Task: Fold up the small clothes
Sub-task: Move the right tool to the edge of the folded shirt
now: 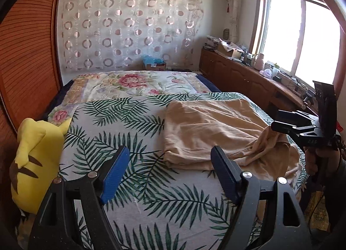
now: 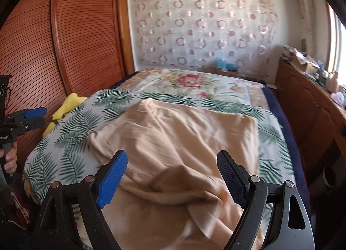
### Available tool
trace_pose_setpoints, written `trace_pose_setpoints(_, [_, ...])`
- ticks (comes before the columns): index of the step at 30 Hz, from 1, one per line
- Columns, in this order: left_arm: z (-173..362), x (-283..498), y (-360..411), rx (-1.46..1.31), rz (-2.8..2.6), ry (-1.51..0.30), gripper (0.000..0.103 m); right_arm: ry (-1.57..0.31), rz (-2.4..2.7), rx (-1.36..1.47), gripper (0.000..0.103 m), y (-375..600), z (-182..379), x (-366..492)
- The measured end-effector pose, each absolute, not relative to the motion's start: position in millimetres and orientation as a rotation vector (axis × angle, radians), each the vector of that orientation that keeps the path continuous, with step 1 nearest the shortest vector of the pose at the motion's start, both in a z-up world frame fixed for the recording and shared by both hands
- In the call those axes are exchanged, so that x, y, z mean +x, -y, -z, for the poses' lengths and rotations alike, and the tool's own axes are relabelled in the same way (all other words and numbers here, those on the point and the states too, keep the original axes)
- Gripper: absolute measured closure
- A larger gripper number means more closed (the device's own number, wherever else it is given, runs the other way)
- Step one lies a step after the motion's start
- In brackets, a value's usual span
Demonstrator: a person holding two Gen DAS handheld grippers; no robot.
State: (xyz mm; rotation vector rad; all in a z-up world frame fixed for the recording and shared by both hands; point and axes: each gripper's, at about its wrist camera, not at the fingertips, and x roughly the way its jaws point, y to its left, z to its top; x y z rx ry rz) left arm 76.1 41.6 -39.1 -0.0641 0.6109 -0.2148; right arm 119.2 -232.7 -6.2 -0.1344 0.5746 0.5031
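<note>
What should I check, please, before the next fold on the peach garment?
1. Left gripper open and holding nothing: ok; it is over the palm-leaf sheet, at the garment's left edge.
2. Right gripper open: ok; it is above the garment's near end.
3. Peach garment lying flat: not ok; the far part is smooth, but the near end is bunched.
4. Yellow plush toy apart from the garment: ok; it sits at the bed's left edge.
5. Garment's corners and hems located: cannot tell; the bunched cloth hides them.
</note>
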Motion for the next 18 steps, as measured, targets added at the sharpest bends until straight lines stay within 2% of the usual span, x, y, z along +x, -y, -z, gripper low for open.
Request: trace_pose_setpoints(18, [54,71,-77,-0.101,0.168,-0.620,0.025,-0.764,-0.744,-0.355,0.018,93,43,201])
